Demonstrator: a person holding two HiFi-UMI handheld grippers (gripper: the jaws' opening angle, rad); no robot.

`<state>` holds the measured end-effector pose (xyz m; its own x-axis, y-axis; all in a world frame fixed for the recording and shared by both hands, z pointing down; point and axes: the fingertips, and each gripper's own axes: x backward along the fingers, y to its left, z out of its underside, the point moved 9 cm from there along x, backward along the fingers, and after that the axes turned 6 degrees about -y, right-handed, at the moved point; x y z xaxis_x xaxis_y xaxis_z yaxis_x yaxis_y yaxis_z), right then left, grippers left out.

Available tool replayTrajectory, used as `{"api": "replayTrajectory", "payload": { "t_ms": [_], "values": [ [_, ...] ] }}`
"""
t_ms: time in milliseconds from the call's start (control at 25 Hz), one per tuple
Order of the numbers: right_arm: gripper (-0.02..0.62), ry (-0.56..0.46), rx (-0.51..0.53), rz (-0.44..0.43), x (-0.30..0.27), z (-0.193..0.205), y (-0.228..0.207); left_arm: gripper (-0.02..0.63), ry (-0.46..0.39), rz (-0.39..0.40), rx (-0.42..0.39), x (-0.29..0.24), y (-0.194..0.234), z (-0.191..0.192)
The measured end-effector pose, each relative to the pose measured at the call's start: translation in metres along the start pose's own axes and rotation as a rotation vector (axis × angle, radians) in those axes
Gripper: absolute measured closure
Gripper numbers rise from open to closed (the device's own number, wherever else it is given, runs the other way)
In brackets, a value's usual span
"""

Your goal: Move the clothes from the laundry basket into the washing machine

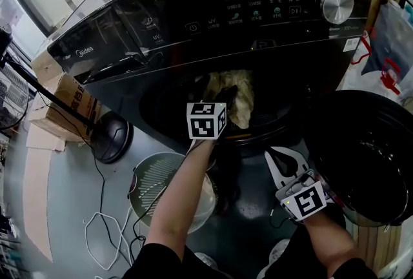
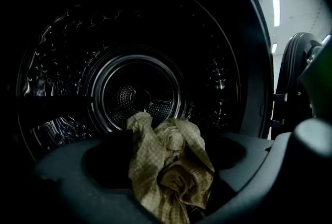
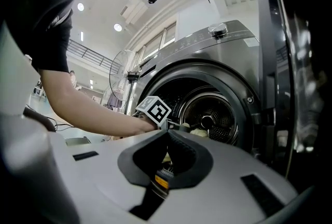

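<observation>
Letting the checked cloth (image 2: 155, 166) go in the drum (image 2: 132, 96)
Left tongs (image 2: 174, 163) wide, cloth loose between them; nudge it deeper ahead. Right tongs (image 3: 167, 137) closed, empty.

dim inside the drum (image 2: 135, 96), bright ceiling lights (image 2: 275, 9), edges bowed

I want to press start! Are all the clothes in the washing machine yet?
Not sure yet. Done: the door is open and a yellow checked cloth lies at the mouth of the drum. In hand: the left gripper has its jaws apart around that cloth, not pinching it; the right gripper is shut and empty. Left: the white basket looks mostly bare, but the arm hides part, so look there.
</observation>
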<state>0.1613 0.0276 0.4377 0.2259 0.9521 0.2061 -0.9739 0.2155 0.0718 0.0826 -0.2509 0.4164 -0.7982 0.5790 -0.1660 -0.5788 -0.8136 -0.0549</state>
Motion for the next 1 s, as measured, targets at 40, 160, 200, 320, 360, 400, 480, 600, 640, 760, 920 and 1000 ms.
{"api": "replayTrajectory", "payload": {
  "t_ms": [40, 160, 200, 320, 360, 400, 480, 600, 640, 760, 920, 1000],
  "values": [
    [0.588, 0.001, 0.001, -0.002, -0.001, 0.0, 0.0, 0.209, -0.014, 0.007, -0.005, 0.007, -0.003, -0.002],
    [0.588, 0.002, 0.003, -0.01, -0.005, 0.0, 0.002, 0.21, -0.051, 0.031, -0.028, 0.028, -0.013, -0.007],
    [0.588, 0.004, 0.003, -0.012, -0.006, 0.001, 0.002, 0.21, -0.06, 0.039, -0.033, 0.036, -0.016, -0.008],
    [0.588, 0.004, 0.003, -0.018, -0.012, 0.002, 0.005, 0.21, -0.09, 0.056, -0.048, 0.059, -0.022, -0.013],
    [0.588, 0.004, 0.003, -0.02, -0.014, 0.003, 0.006, 0.21, -0.099, 0.06, -0.057, 0.068, -0.023, -0.014],
    [0.588, 0.006, 0.003, -0.022, -0.015, 0.004, 0.007, 0.21, -0.105, 0.063, -0.066, 0.079, -0.024, -0.014],
    [0.588, 0.014, 0.002, -0.027, -0.019, 0.007, 0.01, 0.21, -0.106, 0.066, -0.071, 0.104, -0.022, -0.009],
    [0.588, 0.027, -0.001, -0.039, -0.024, 0.011, 0.015, 0.211, -0.064, 0.051, -0.06, 0.148, -0.014, 0.012],
    [0.588, 0.032, -0.001, -0.042, -0.026, 0.011, 0.017, 0.212, -0.039, 0.04, -0.054, 0.161, -0.009, 0.022],
    [0.588, 0.039, -0.003, -0.05, -0.032, 0.013, 0.021, 0.212, 0.052, -0.002, -0.001, 0.194, 0.011, 0.053],
    [0.588, 0.045, -0.012, -0.062, -0.04, 0.016, 0.028, 0.212, 0.181, -0.046, 0.036, 0.219, 0.035, 0.095],
    [0.588, 0.047, -0.017, -0.07, -0.044, 0.018, 0.032, 0.212, 0.247, -0.036, 0.036, 0.227, 0.036, 0.117]
  ]
}}
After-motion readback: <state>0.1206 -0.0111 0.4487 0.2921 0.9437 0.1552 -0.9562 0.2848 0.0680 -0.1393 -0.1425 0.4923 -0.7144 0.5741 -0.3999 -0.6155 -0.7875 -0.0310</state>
